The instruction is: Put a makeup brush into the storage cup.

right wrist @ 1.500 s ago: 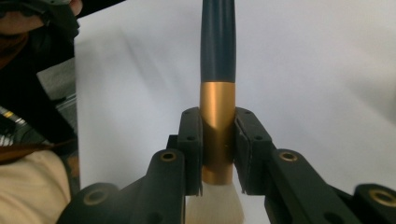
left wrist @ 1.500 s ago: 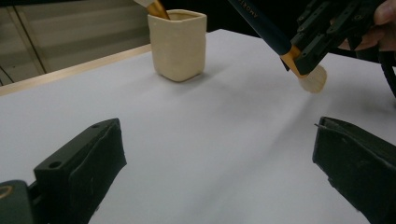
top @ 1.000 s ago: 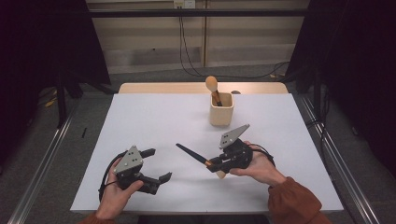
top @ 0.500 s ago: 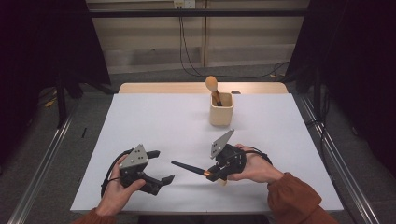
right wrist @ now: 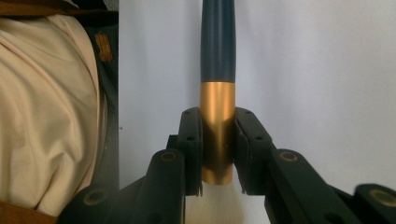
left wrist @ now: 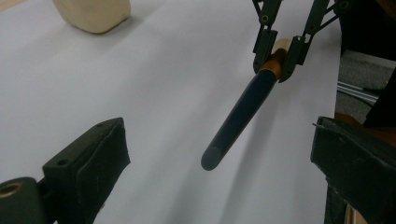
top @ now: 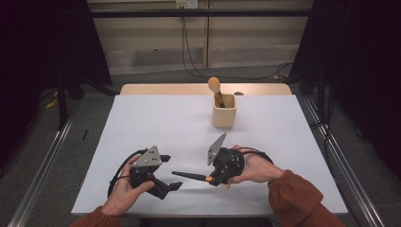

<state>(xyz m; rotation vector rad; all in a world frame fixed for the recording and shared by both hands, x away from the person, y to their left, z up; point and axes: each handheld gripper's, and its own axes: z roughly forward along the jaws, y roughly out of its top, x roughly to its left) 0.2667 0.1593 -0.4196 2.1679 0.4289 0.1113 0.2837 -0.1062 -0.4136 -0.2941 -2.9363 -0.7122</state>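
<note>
Beige: one cup [top: 223, 115]; one brush [top: 190, 177] in right tool [top: 215, 179].

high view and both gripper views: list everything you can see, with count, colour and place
dark-handled makeup brush with gold metal band and pale bristles: 1, navy, gold and white, held level above the near middle of the table, handle towards the left hand-held gripper
square cream holder cup: 1, cream, far middle of the table
round tan wooden-headed tool: 1, tan, standing in the cup
white rectangular table: 1, white top
black cables: several, on the floor behind the table
left hand-held gripper: 1, black, near left, jaws open
right hand-held gripper: 1, black, near right, shut on the brush's gold band
rust-coloured sleeves: 2, bottom edge
</note>
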